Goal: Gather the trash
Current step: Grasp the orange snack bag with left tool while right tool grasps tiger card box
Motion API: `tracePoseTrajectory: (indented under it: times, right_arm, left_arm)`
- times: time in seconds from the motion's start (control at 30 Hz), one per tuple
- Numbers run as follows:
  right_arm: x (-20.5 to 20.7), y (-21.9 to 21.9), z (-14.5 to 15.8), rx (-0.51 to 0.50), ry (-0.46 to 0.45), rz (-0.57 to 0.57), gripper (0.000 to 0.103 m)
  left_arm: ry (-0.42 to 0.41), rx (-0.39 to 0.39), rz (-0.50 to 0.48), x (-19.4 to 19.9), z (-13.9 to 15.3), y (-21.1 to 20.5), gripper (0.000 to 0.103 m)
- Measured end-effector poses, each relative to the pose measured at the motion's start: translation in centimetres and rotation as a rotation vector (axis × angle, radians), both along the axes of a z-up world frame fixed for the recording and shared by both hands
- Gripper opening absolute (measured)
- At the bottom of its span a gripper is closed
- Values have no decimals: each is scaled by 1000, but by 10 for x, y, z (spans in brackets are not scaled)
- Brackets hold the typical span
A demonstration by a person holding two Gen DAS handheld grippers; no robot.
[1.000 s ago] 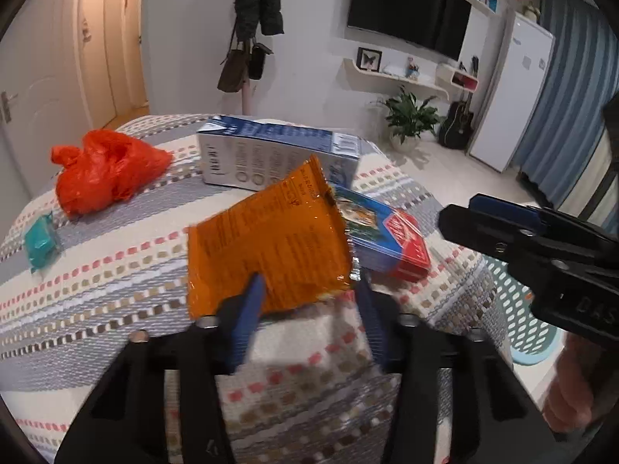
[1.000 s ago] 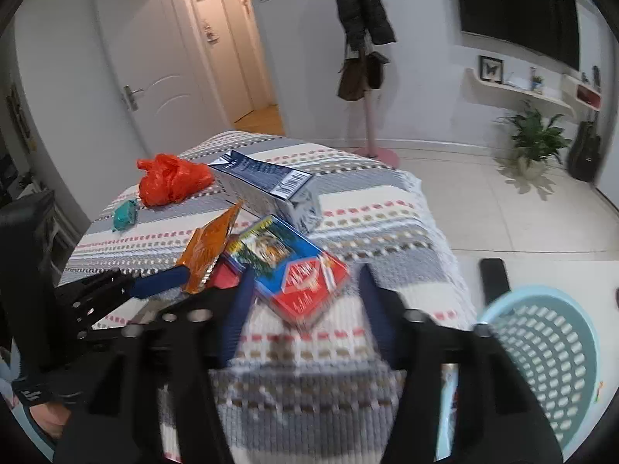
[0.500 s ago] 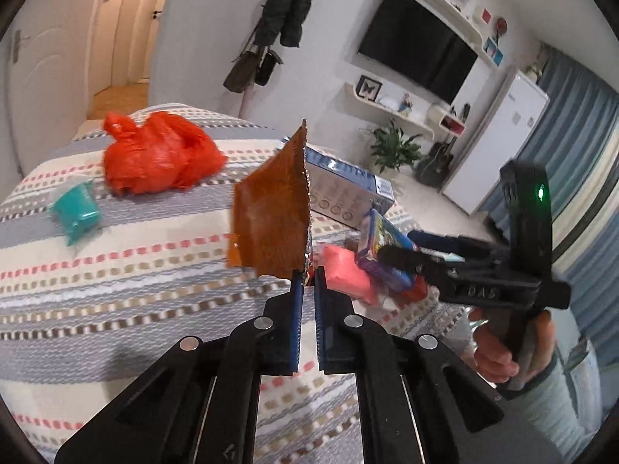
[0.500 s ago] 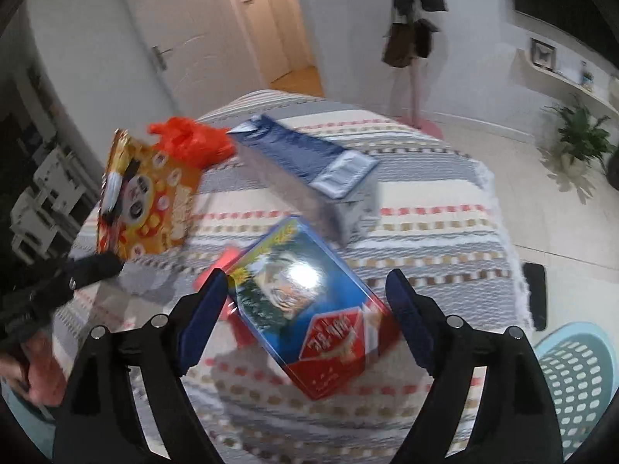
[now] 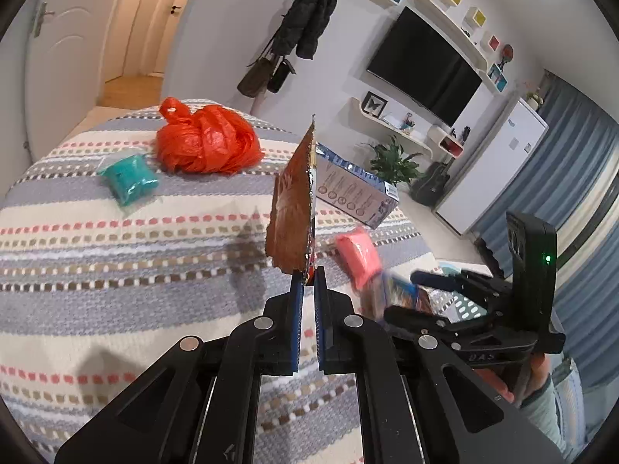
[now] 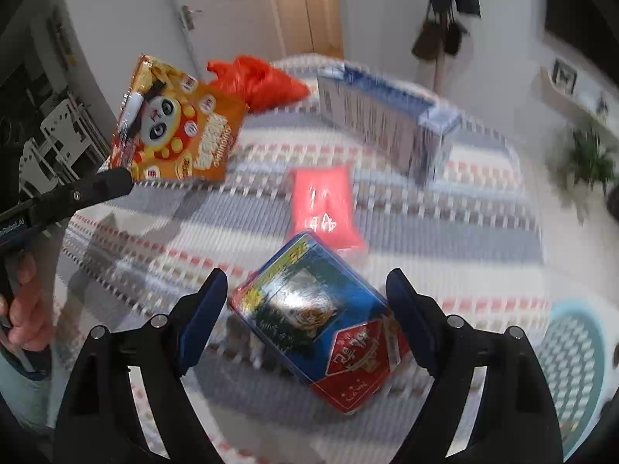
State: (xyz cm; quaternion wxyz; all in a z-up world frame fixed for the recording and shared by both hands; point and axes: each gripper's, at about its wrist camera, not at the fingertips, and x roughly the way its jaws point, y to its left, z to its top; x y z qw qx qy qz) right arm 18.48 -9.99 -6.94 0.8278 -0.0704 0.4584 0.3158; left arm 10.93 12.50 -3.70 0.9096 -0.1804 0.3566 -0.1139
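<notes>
Already the left gripper [image 5: 305,284] is clamped on the bottom corner of the orange snack bag [image 6: 176,123], lifted clear of the striped desk [image 5: 116,270]. Meanwhile the right gripper [image 6: 305,321] stands wide apart, the blue-and-red packet [image 6: 321,324] lying between its fingers, untouched. It should sink lower and square up before squeezing, I think; glossy film slips.

Three packets [image 6: 176,123], two bags [image 5: 207,143], one box [image 5: 354,189]
</notes>
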Motion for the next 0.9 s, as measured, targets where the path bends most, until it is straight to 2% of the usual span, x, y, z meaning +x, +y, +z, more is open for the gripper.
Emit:
tracePoseTrajectory:
  times: [0.07,0.2,0.33,0.47,0.53,0.6,0.67,0.77,0.9]
  right_arm:
    - [-14,-2,-3,4,30,7,80]
    - [-42,0,-1,-31,19,39,80]
    - [-67,2,0,-96,-32,93,88]
    - [-86,8,-9,-209,-112,135,89]
    - [-90,12,-10,-226,-137,139,88]
    - [-91,15,-10,-218,-153,135,83]
    - [-91,19,-7,-208,-175,138,69]
    - [-96,29,-2,-177,-178,161,54]
    - [-96,31,2,-152,-174,129,54]
  left_arm:
    - [-5,-7,0,-3,-1,5,4]
    - [-7,-21,4,-14,-3,9,4]
    - [-8,-28,3,-21,-5,11,4]
    - [-15,-31,-3,-27,-4,10,4]
    - [-16,-36,-6,-29,-4,10,4]
    - [-16,-45,-16,-32,-4,9,4]
    - [-21,-51,-25,-33,-3,7,4]
    - [-32,-62,-33,-35,0,7,4]
    - [-47,-69,-30,-37,6,10,4]
